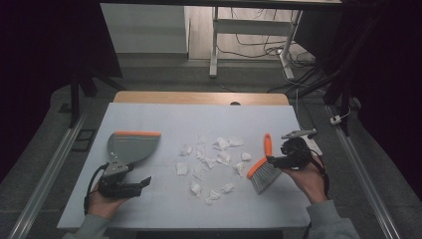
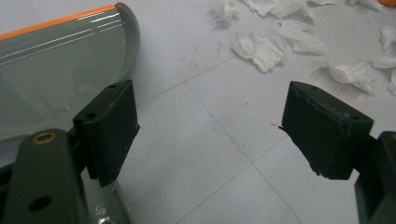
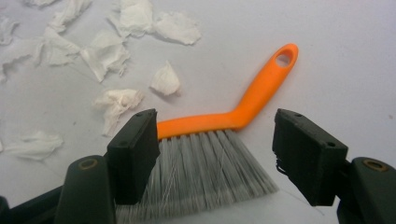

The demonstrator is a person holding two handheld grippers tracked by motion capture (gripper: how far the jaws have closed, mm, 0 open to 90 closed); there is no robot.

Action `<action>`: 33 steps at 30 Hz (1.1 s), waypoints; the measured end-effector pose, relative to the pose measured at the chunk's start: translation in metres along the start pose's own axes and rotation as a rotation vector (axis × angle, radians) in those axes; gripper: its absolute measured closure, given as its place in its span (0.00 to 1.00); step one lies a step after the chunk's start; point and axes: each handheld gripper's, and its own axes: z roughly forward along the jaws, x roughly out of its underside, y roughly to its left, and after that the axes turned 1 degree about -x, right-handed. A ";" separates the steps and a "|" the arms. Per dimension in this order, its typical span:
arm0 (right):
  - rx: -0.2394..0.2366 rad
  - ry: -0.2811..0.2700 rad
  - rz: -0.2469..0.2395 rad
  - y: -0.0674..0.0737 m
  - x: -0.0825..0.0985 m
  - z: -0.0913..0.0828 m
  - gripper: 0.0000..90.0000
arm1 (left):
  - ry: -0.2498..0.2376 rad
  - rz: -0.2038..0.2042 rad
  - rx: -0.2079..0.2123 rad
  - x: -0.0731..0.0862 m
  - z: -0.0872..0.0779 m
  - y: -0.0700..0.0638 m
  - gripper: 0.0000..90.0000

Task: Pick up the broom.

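While my right fingers stand wide apart over the bench, nothing is clamped between them: the brush lies flat beneath, its grey bristles spread between the two pads and its orange handle bending away toward the far side, the hanging hole at its tip. In the high view the right fingers sit at the brush's right edge, near the bristle head. My left fingers are likewise wide, with bare bench surface between them and nothing gripped. The dustpan, grey with an orange lip, lies just beside the left pad; whether that pad touches it I cannot tell. In the high view the dustpan rests on the left half of the bench, directly ahead of my left fingers. Torn white paper scraps are scattered across the middle, between dustpan and brush.
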 end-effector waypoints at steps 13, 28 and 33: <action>0.079 0.162 0.076 -0.011 -0.026 0.029 0.35 | 0.007 -0.001 0.002 0.001 0.002 -0.001 0.21; 0.135 0.317 0.242 -0.019 -0.042 0.071 0.38 | 0.015 0.009 0.013 0.001 0.003 -0.001 0.21; 0.167 0.358 0.278 -0.023 -0.042 0.085 0.39 | 0.012 0.014 0.015 0.001 0.003 -0.002 0.21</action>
